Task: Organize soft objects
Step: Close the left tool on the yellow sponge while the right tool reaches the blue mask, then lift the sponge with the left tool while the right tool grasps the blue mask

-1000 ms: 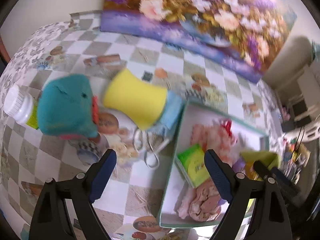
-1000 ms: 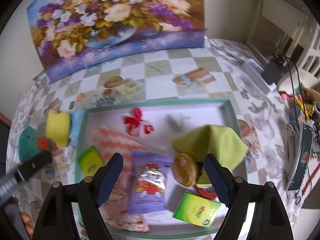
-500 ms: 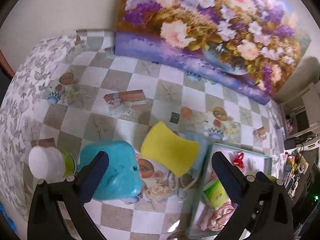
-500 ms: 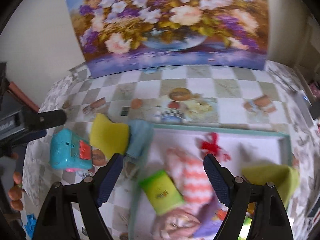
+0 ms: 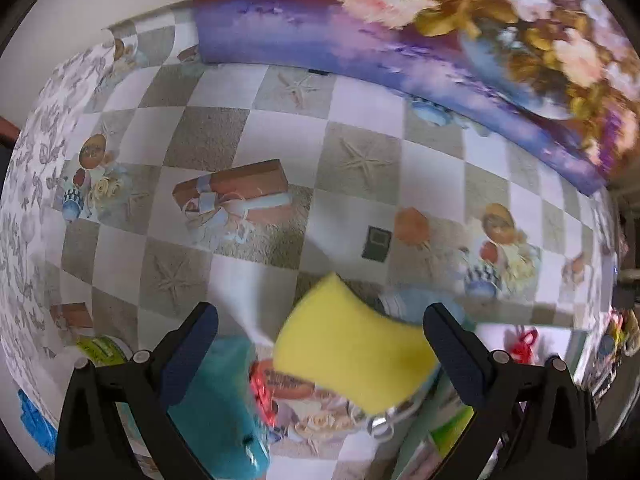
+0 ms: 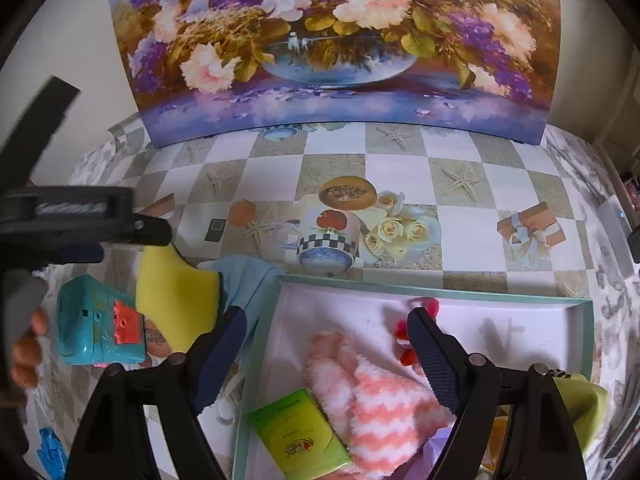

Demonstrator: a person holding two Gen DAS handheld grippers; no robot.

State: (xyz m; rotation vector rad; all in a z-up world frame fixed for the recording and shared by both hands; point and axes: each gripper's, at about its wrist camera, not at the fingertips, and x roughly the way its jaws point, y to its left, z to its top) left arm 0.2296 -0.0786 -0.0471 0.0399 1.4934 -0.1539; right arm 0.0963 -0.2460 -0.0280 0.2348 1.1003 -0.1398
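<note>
My left tongs [image 5: 320,344] agape, empty, nearest yellow sponge [image 5: 352,356]: sponge dead ahead between tips, long axis left-right. Right tongs [image 6: 326,354] agape over tray [image 6: 440,289].

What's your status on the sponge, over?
Left gripper open, sponge between its fingers, not gripped. Right gripper open over tray. Sponge on table outside tray, overlapping blue cloth; teal toy close beside.

The yellow sponge [image 5: 352,356] looks blurry. The right claw [image 6: 326,354] hides part of the striped sock [image 6: 372,396].
</note>
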